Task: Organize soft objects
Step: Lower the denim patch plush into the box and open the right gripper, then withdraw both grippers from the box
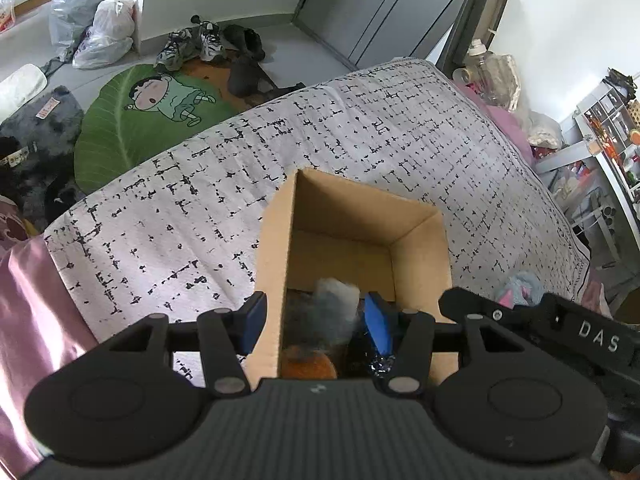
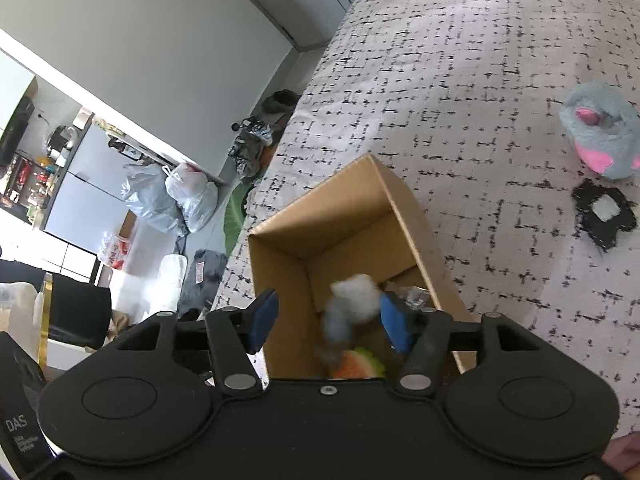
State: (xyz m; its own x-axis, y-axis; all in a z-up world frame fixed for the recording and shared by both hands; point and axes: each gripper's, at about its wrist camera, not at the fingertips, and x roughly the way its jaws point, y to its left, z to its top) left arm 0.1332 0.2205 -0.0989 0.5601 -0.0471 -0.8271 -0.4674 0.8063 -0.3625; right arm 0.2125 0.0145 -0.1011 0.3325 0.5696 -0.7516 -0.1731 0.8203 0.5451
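An open cardboard box point(image 1: 344, 216) point(image 2: 360, 200) stands on the bed. My left gripper point(image 1: 316, 322) is open over its near end, one finger outside the left wall. A blurred grey fluffy soft toy point(image 1: 334, 312) lies between the fingers, above an orange plush point(image 1: 308, 366) and a dark sparkly item point(image 1: 380, 364). My right gripper point(image 2: 328, 322) is open over the same box. A blurred white-grey fluffy toy point(image 2: 352, 300) sits between its fingers, touching neither pad clearly. A watermelon-like plush point(image 2: 358, 364) lies below. A grey-pink plush point(image 2: 600, 132) point(image 1: 520, 288) and a black-white soft piece point(image 2: 604, 216) lie on the bed.
The bed cover point(image 1: 200, 200) is white with black marks. Its edge drops to the floor, where a green leaf mat point(image 1: 140, 120), shoes point(image 1: 192, 44) and plastic bags point(image 1: 96, 20) lie. A cluttered shelf point(image 1: 608, 136) stands at the right. A pink cloth point(image 1: 24, 312) lies at the left.
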